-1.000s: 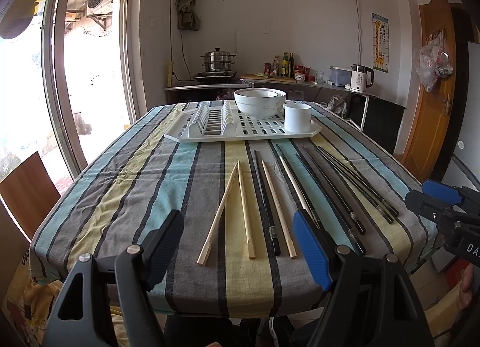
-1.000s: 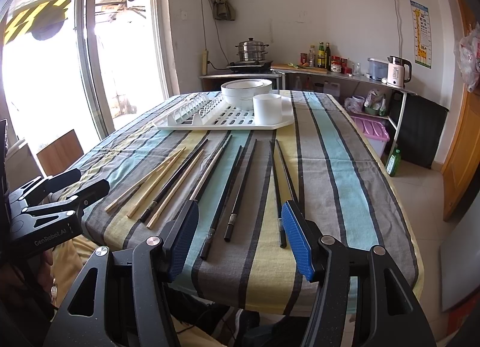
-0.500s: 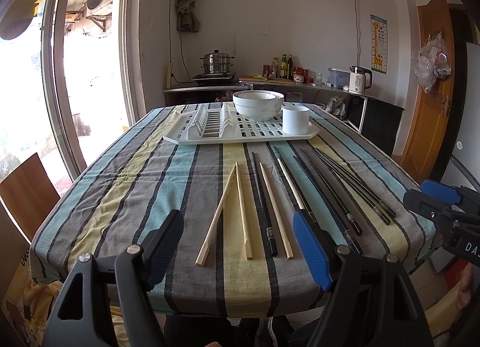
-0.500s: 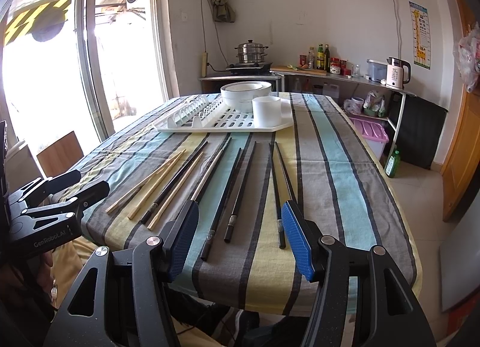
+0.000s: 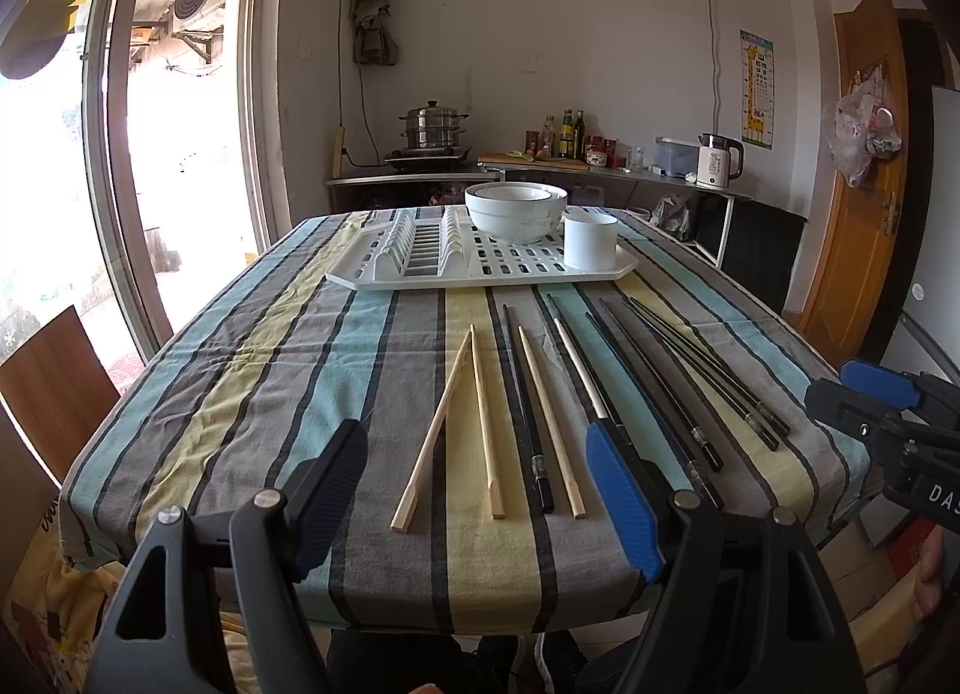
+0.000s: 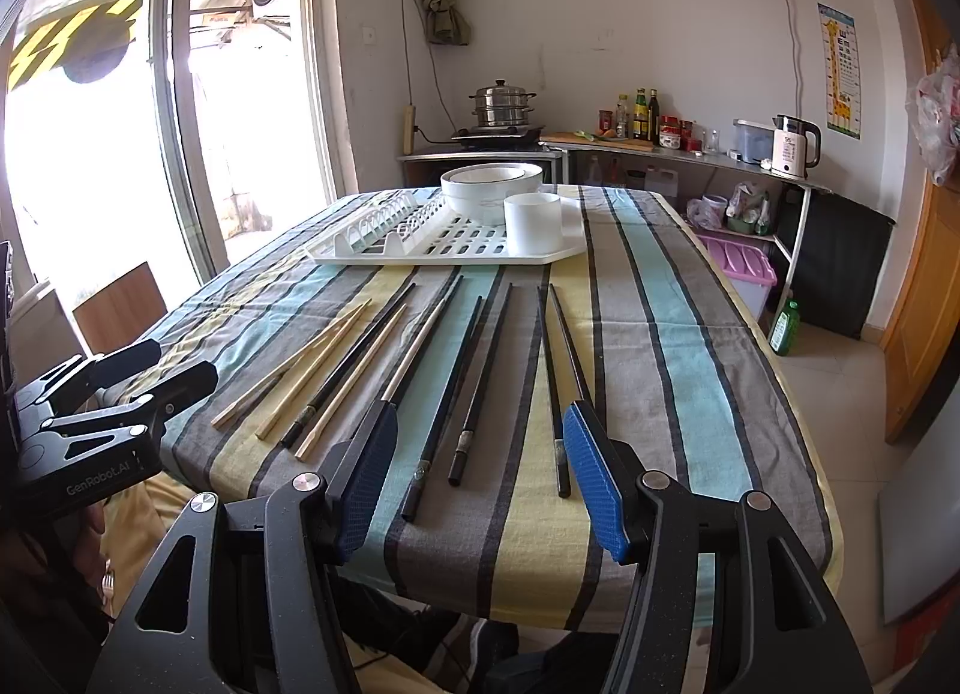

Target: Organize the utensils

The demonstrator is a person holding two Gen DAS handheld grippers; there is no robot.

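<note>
Several wooden chopsticks point(image 5: 483, 424) and several black chopsticks point(image 5: 654, 376) lie side by side on the striped tablecloth, pointing away from me. My left gripper point(image 5: 474, 433) hovers open over the near table edge, with the wooden chopsticks seen between its fingers and nothing held. My right gripper point(image 6: 480, 412) is open too, above the near ends of the black chopsticks point(image 6: 480, 382), and it holds nothing. The wooden chopsticks point(image 6: 327, 370) lie to its left. Each gripper shows in the other's view: the right gripper point(image 5: 840, 388) at the table's right corner, the left gripper point(image 6: 180, 362) at the left.
A white dish rack point(image 5: 420, 274) stands at the far end of the table point(image 5: 270, 394), carrying stacked white bowls point(image 5: 516, 211) and a white cup point(image 5: 590, 241). A wooden chair back point(image 5: 48, 382) stands at the left. Behind are a counter with a steamer pot point(image 5: 433, 129) and a kettle point(image 5: 717, 159).
Both views have shifted only slightly. The grippers stay open and the chopsticks have not moved.
</note>
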